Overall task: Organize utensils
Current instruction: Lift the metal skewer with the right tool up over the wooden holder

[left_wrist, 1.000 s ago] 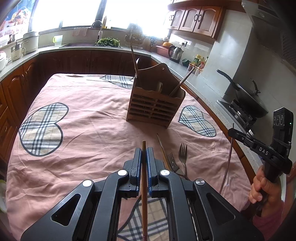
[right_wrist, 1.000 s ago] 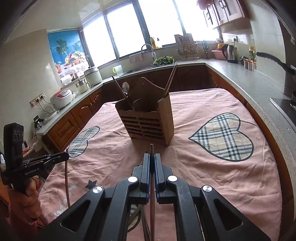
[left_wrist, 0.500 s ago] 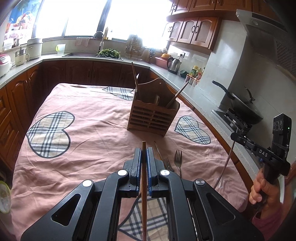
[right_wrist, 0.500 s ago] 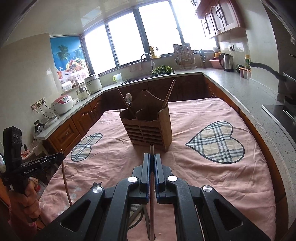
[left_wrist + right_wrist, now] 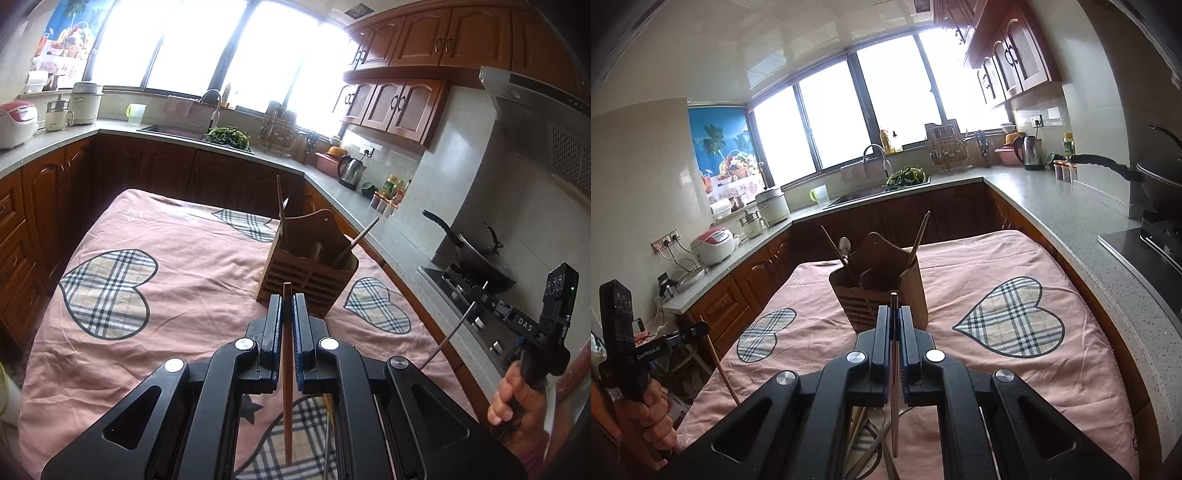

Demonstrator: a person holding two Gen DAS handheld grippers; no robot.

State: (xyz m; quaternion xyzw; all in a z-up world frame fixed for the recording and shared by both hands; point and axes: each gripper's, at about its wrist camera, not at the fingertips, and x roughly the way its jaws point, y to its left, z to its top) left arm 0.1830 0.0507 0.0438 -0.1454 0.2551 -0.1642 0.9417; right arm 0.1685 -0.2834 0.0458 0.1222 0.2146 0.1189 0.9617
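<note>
Chopsticks fill both my claws: left claw [image 5: 287,308] clamps a wooden chopstick [image 5: 287,373], right claw [image 5: 894,319] a metal chopstick [image 5: 894,384], both facing the wooden holder [image 5: 308,273].

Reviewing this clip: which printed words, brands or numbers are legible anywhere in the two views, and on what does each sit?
"DAS": white letters on the black right gripper, seen from the left wrist view.
"GenRobot.AI": white letters on the black left gripper, seen from the right wrist view.
Condiment bottles: labels too small to read.

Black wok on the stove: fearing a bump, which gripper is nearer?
Right. The right gripper hangs on the stove side, near the black wok; the left gripper is farther left.
</note>
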